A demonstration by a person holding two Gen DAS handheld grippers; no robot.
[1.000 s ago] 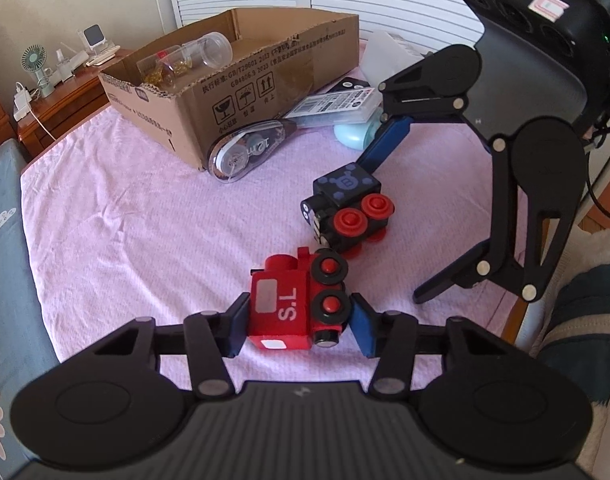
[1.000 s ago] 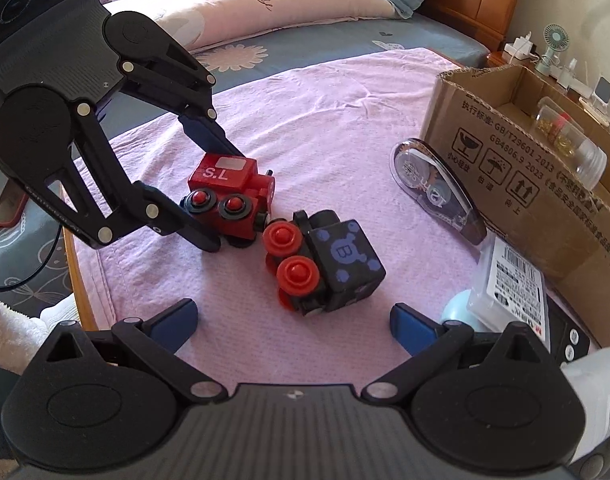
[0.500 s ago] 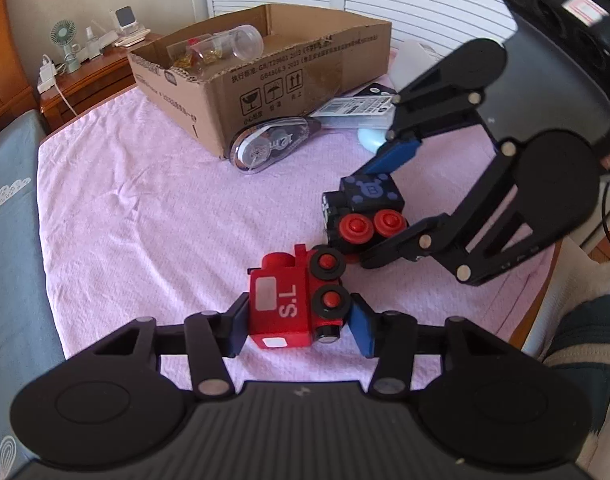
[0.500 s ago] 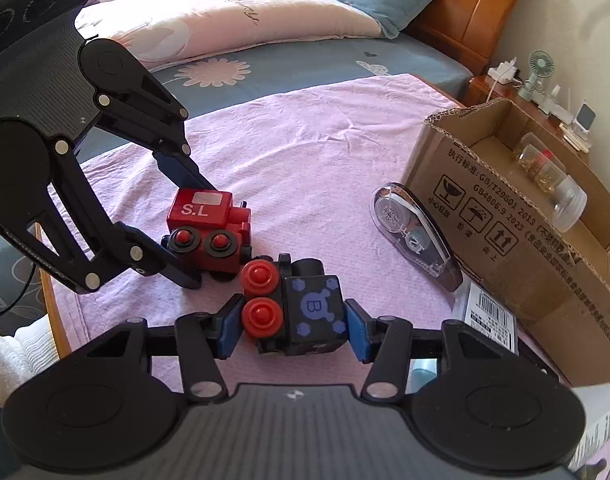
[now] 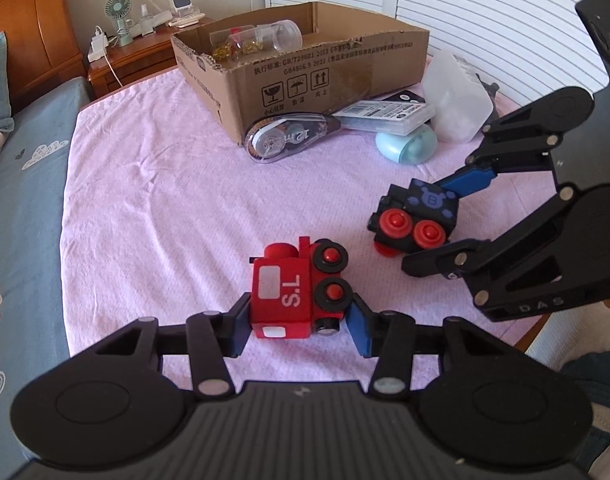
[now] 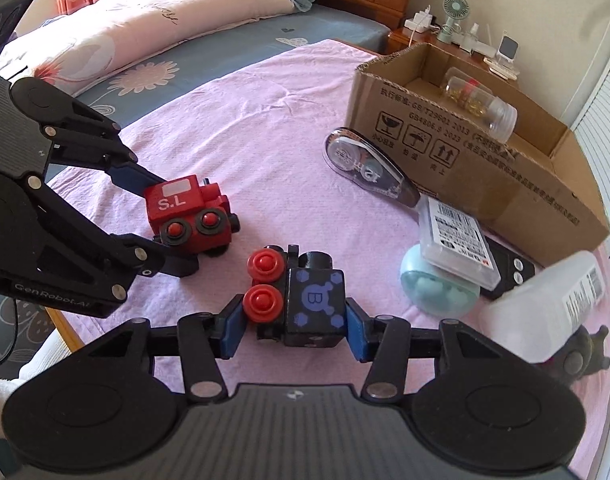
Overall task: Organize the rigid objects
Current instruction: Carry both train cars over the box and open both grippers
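Jaws of the left gripper (image 5: 301,330) pinched the red wooden toy locomotive marked S.L (image 5: 295,294), which lay on its side on the pink-cloth-covered worktop (image 5: 153,184). The right gripper (image 6: 291,330) likewise had its blue-padded jaws pressed against the black wooden toy locomotive with red wheels and a blue B (image 6: 297,300), just beside the red one. Beyond them sat an open brown cardboard box (image 5: 305,76) holding a clear plastic jar (image 5: 265,36), with a translucent correction-tape dispenser (image 5: 289,136) leaning against its front wall.
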